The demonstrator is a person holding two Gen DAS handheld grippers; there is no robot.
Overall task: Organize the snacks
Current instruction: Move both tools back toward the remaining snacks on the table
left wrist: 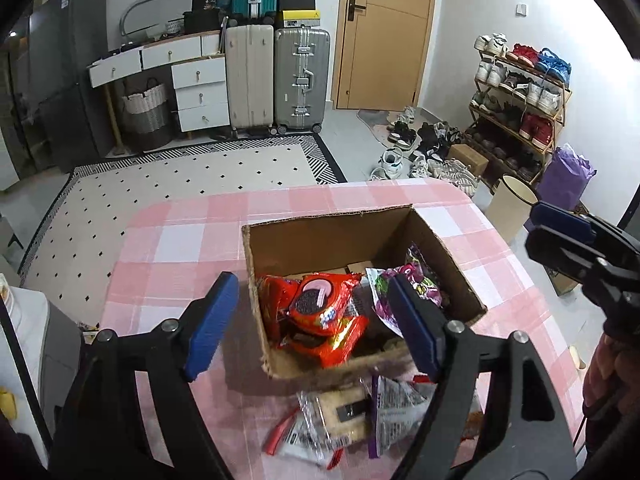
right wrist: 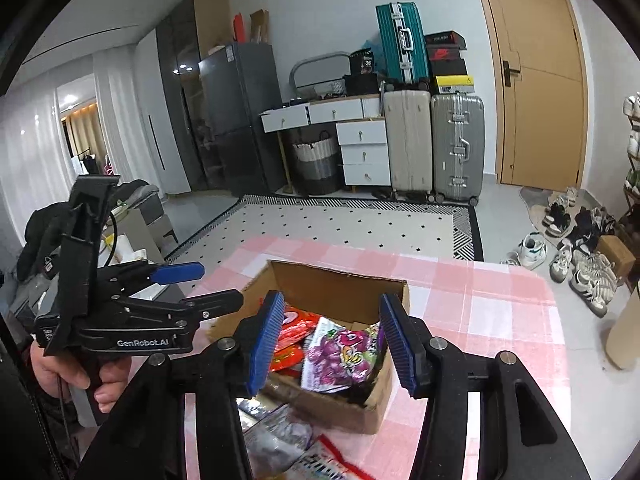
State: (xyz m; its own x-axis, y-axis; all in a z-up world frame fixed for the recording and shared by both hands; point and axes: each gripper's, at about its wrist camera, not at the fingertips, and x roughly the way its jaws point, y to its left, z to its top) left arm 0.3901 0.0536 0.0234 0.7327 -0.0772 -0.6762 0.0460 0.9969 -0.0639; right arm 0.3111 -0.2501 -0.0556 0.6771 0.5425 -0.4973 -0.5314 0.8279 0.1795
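An open cardboard box [left wrist: 336, 232] stands on the pink checked table [left wrist: 176, 240]. Inside lie red cookie packs [left wrist: 324, 308] and a purple candy bag [left wrist: 416, 280]. The box also shows in the right wrist view [right wrist: 340, 284], with the purple bag [right wrist: 344, 354] and red packs [right wrist: 290, 340]. More snack packets [left wrist: 360, 412] lie on the table in front of the box. My left gripper [left wrist: 312, 328] is open and empty above the box's near left part. My right gripper [right wrist: 332, 348] is open and empty above the box. The left gripper shows at the left of the right wrist view [right wrist: 192, 284].
Loose packets [right wrist: 280, 444] lie near the table's front edge. Beyond the table are a patterned rug [left wrist: 180, 184], suitcases [left wrist: 300, 76], a white drawer unit [left wrist: 196, 92], a shoe rack [left wrist: 520, 108], shoes on the floor and a bin [left wrist: 512, 208] beside the table's right edge.
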